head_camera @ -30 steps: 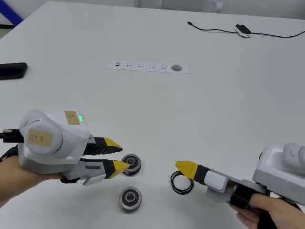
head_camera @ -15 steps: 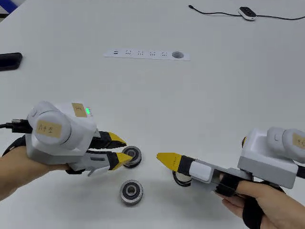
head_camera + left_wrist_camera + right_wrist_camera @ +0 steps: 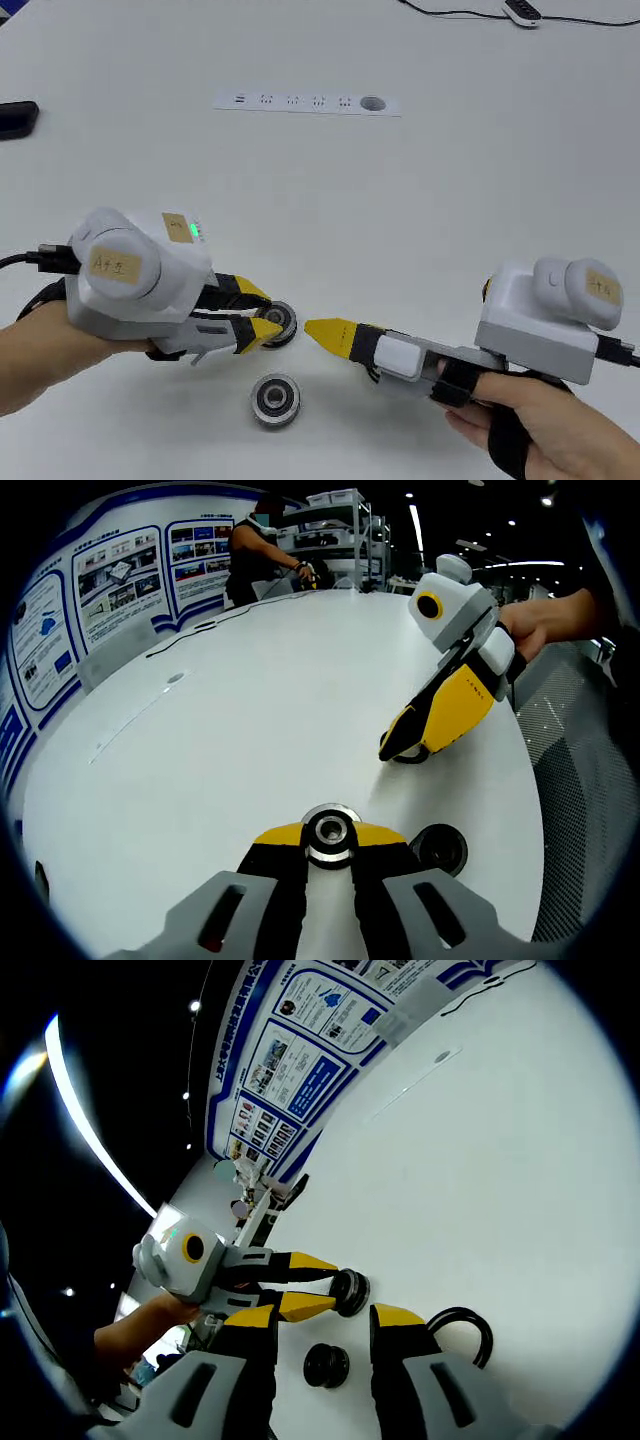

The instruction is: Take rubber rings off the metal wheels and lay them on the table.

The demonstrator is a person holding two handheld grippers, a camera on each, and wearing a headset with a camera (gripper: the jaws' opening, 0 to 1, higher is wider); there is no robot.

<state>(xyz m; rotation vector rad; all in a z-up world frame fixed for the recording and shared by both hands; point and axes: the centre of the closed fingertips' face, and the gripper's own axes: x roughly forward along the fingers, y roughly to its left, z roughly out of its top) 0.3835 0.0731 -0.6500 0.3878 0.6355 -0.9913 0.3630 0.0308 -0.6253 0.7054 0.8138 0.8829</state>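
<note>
One wheel (image 3: 280,322) clamped in L gripper (image 3: 262,312); R gripper (image 3: 328,336), jaws apart, empty, near it: next nip rubber, peel off.

gripped wheel (image 3: 280,322): small metal wheel with a shiny hub and a dark rubber band round it, pinched between the yellow tips of the left gripper (image 3: 262,312)
loose wheel (image 3: 275,398): same kind, black band on it too, lying flat on the white table (image 3: 450,200) just beside the gripped one, nothing touching it
rubber ring (image 3: 465,1330): thin black loop, off its wheel, flat on the table, partly hidden. One or two, can't tell
</note>
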